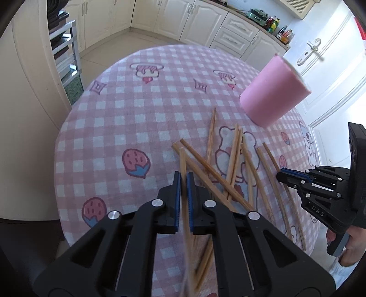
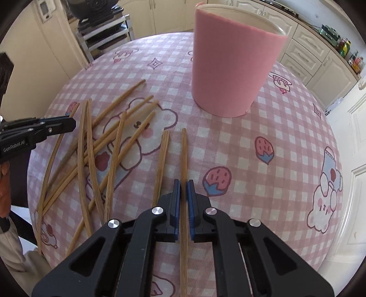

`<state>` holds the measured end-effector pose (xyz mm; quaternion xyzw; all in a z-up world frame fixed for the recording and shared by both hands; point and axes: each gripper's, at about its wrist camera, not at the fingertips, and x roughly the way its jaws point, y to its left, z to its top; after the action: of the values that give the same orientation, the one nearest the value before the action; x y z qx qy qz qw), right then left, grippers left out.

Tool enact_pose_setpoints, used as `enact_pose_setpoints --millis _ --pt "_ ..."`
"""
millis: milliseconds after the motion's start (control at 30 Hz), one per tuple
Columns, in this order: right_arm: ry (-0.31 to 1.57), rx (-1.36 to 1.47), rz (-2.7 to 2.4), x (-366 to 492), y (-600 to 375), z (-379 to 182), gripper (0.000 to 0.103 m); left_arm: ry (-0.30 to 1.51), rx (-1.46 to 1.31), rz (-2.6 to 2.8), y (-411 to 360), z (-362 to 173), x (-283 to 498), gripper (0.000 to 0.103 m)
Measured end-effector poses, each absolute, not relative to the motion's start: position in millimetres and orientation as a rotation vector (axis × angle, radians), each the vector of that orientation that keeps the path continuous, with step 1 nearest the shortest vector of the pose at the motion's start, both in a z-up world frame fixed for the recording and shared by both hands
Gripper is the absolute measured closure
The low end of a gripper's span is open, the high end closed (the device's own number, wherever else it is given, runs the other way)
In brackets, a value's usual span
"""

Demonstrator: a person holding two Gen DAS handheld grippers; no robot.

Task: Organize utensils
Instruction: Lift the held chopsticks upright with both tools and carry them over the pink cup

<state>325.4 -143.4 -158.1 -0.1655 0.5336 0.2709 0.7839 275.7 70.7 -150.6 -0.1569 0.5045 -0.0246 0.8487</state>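
Several wooden chopsticks (image 1: 231, 164) lie scattered on the pink checked tablecloth (image 1: 128, 114); the pile also shows in the right wrist view (image 2: 96, 146). A tall pink holder cup (image 1: 272, 91) stands upright behind them, large in the right wrist view (image 2: 233, 66). My left gripper (image 1: 183, 176) is shut on one chopstick (image 1: 183, 160), lifted and blurred. My right gripper (image 2: 183, 182) is shut on another chopstick (image 2: 183, 155), pointing toward the cup. Each gripper shows in the other's view, the right one (image 1: 283, 176) and the left one (image 2: 71, 123).
The round table's edge (image 1: 57, 164) drops to a tiled floor. Cream kitchen cabinets (image 1: 201, 20), a metal shelf rack (image 1: 66, 52) and a white door (image 1: 324, 57) surround it. A person's hand (image 1: 350, 249) holds the right gripper's handle.
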Motion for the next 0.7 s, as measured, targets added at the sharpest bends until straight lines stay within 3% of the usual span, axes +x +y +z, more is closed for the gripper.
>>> enact_pose_setpoints --millis 167,700 --pt "1.089 -0.260 0.605 322.4 -162.4 -131.6 0.098 0.997 -0.307 -0.096 65.0 -119.6 270.5 0.098" --pt "0.729 -0.111 0.642 303.4 -191.4 17.4 0.098 0.648 -0.208 -0.320 15.3 48.4 272.1 0.098"
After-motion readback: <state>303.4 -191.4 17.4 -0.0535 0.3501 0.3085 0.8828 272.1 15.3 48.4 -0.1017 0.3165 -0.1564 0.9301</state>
